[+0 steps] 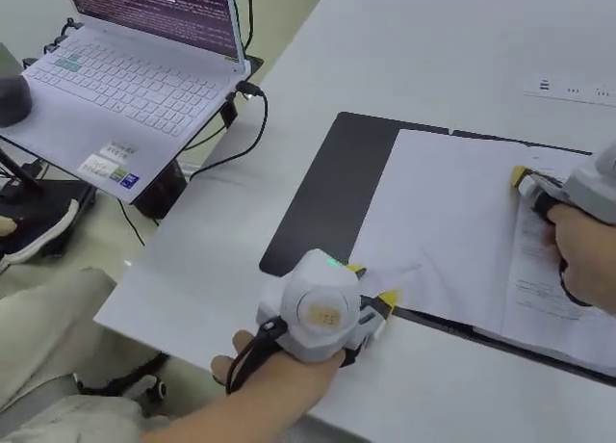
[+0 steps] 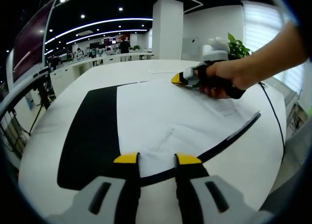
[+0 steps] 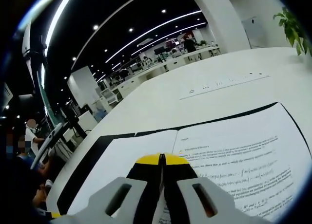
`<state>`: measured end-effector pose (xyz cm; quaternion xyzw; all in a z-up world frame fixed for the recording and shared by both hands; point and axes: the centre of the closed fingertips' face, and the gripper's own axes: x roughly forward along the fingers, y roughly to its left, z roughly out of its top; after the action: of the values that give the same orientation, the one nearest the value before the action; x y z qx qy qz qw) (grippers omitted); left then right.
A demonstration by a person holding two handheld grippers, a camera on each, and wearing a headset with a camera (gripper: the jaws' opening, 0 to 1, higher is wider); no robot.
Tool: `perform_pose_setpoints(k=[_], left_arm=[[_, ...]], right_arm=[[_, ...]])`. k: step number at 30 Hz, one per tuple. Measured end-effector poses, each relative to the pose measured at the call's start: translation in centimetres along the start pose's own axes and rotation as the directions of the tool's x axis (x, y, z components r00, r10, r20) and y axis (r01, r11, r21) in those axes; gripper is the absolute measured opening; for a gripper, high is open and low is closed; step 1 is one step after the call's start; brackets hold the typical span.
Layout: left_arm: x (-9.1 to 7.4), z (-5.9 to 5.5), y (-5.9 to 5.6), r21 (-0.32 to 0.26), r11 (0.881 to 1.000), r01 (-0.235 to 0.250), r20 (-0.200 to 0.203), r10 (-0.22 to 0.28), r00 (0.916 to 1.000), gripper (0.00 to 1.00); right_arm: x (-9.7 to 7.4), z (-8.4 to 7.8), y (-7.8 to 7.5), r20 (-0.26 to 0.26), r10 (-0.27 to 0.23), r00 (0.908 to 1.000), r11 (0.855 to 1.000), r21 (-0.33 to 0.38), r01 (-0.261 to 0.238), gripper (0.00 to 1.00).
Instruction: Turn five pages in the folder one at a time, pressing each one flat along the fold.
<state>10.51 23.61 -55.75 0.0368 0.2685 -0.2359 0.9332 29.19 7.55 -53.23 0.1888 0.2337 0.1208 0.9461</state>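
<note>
Your folder (image 1: 327,193) is lying open on the white table (image 1: 433,39), close to its near edge. You're holding your left gripper (image 1: 373,282) at the blank page's (image 1: 433,221) near edge, jaws standing apart. Your right gripper (image 1: 525,183), jaws closed together, is sitting at the fold beside the printed page (image 3: 243,156).

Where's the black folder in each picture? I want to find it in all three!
Head view: the folder lies open across the middle and right, its black cover at the left.
Left gripper view: it spreads across the middle, black cover at the left.
Right gripper view: its black cover runs up the lower left, printed sheets to the right.
Shared landmark: the blank white page lying on the black cover.
</note>
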Motion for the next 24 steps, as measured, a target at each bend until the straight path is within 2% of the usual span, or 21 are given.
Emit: perform_pose_setpoints(k=[5,8,14,20,24], left_arm=[[0.0,0.0,0.0,0.001,1.000,0.001,0.003,-0.001,1.0000,0.27],[0.0,0.0,0.0,-0.002,1.000,0.000,0.005,0.000,1.0000,0.27],[0.0,0.0,0.0,-0.002,1.000,0.000,0.004,0.000,1.0000,0.27],[0.0,0.0,0.1,-0.004,1.000,-0.001,0.007,0.001,1.0000,0.26],[0.1,-0.1,0.2,-0.007,1.000,-0.002,0.007,0.002,1.0000,0.25]], right_arm=[[1.5,1.2,-0.3,-0.005,-0.003,1.0000,1.000,-0.001,0.003,0.00],[3.3,2.1,-1.3,-0.008,-0.011,0.9999,1.000,-0.004,0.011,0.00],[5.2,2.5,-2.7,-0.019,-0.028,0.9994,1.000,0.004,0.028,0.00],[5.1,2.0,-3.1,-0.034,-0.012,0.9993,1.000,-0.004,0.012,0.00],[4.2,1.0,-2.9,-0.042,0.015,0.9990,1.000,-0.027,-0.016,0.00]])
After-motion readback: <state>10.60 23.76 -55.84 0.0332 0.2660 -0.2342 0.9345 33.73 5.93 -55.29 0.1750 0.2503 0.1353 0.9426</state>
